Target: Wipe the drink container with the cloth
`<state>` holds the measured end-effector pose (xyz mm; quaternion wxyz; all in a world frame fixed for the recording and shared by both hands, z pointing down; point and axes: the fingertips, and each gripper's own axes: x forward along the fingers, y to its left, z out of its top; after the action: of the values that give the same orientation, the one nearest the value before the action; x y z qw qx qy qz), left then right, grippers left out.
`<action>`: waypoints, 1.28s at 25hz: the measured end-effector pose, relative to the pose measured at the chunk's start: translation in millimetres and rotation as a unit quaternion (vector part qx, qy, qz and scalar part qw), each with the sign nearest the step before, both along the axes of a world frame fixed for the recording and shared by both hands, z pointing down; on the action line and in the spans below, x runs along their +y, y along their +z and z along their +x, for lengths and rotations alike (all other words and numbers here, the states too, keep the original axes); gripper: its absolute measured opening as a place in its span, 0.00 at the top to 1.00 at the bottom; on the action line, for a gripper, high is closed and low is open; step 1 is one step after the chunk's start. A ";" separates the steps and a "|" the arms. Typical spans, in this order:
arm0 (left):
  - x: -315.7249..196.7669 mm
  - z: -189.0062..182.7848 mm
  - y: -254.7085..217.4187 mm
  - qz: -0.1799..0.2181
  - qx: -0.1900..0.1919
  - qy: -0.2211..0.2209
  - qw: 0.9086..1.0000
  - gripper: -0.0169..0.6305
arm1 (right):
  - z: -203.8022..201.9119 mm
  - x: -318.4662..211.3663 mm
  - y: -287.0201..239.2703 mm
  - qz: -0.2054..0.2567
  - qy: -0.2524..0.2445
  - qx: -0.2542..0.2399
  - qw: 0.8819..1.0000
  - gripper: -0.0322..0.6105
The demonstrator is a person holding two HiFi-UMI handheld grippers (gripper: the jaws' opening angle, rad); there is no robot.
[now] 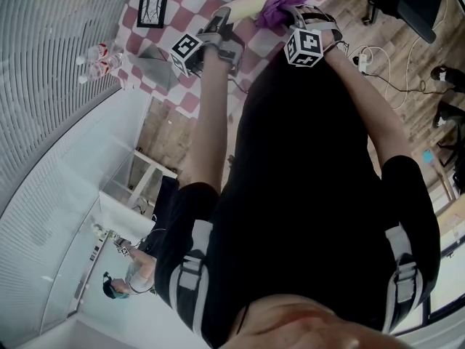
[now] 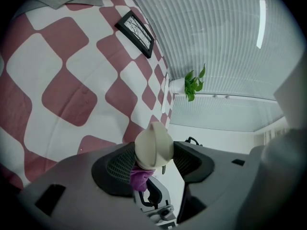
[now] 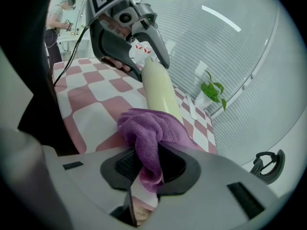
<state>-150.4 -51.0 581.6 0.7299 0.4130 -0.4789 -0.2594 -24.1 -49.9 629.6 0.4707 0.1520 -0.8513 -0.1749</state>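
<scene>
Left gripper (image 2: 153,163) is clamping on one end of the cream drink container (image 2: 153,145), up at twelve o'clock in the head view, over the checked tablecloth (image 2: 62,75). Right gripper (image 3: 151,166) is pinching the purple cloth (image 3: 148,131) shut, and it's draping over the container's two-o'clock end.

Black short-sleeved top (image 1: 305,195) is worn. Grey webbing straps (image 1: 190,267) with buckles are noted over both shoulders. Left gripper (image 1: 224,14) and right gripper (image 1: 294,11) are built as grey moulded shells, with black ribbed pads (image 2: 117,164) set into the jaws. A white cube printed with black square markers (image 1: 304,47) is mounted on each. A thin black cable (image 3: 70,55) is attached at the left gripper.
</scene>
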 end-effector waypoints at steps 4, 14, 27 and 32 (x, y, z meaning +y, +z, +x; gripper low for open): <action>1.0 1.5 -2.2 0.000 0.001 0.000 1.000 0.56 | -17.4 6.1 -16.8 0.002 -0.022 -0.029 0.999 0.79; 2.3 12.9 -10.6 0.012 -0.007 0.018 1.000 0.56 | -63.3 17.4 -81.6 -0.027 -0.042 -0.145 0.988 0.79; -1.8 23.1 -23.5 0.084 -0.093 0.122 0.985 0.56 | -65.6 -21.0 -117.3 -0.039 -0.023 -0.191 0.980 0.79; 1.1 37.5 -33.8 0.143 -0.175 0.209 0.951 0.56 | -53.1 -23.8 -111.1 -0.108 -0.031 -0.191 0.975 0.79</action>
<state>-112.9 -49.9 547.8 0.6058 0.6431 -0.4595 -0.0907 -77.2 -73.8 518.4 0.3072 0.1042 -0.9437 -0.0645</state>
